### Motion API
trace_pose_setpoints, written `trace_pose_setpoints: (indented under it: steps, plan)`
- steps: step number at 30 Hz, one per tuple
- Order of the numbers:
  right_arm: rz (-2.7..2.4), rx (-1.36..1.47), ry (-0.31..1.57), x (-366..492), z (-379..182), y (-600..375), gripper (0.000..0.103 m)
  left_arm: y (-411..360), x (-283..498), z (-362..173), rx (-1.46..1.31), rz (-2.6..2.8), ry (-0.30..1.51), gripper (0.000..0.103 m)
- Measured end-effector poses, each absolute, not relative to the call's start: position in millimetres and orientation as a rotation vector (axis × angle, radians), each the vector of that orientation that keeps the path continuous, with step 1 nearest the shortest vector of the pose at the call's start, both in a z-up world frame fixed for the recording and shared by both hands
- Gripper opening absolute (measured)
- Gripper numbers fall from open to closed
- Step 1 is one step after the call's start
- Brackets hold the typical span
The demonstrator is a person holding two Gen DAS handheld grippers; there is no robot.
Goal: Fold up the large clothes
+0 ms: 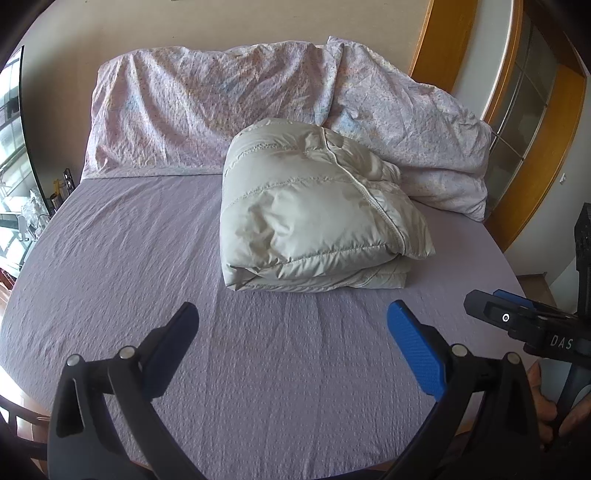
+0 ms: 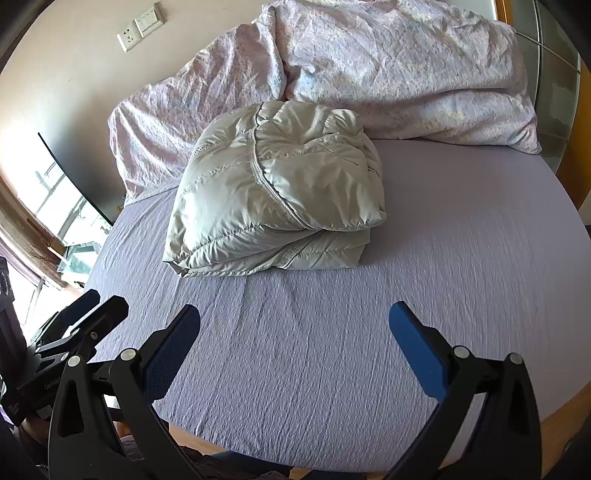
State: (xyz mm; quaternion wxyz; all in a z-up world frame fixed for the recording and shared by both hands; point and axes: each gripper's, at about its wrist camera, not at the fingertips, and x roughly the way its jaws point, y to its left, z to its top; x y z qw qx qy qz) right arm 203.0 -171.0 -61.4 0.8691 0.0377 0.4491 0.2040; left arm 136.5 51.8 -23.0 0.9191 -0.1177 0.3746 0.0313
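Note:
A pale beige puffer jacket (image 1: 314, 210) lies folded into a thick bundle on the lilac bed sheet (image 1: 147, 258), with a zipper line running across its top. It also shows in the right wrist view (image 2: 280, 184). My left gripper (image 1: 291, 325) is open and empty, held over the bare sheet in front of the jacket, apart from it. My right gripper (image 2: 293, 325) is open and empty too, over the sheet in front of the jacket. The right gripper shows at the right edge of the left wrist view (image 1: 524, 321); the left gripper shows at the lower left of the right wrist view (image 2: 81, 317).
A crumpled pink floral duvet (image 1: 221, 110) is piled along the head of the bed behind the jacket, touching its back. A wooden-framed glass door (image 1: 524, 110) stands to the right. A window and a dark screen (image 2: 74, 177) are on the left. Wall sockets (image 2: 142, 26) sit above.

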Motion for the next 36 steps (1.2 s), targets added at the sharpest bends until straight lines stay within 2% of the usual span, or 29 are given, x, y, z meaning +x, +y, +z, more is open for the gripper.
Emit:
trace_pose_setpoints:
  steps: [36]
  plan:
    - [0.428,0.077,0.943,204.6,-63.5,-170.6,0.102,55.9,139.5,-27.5,-0.259,0.085,0.787,0.101]
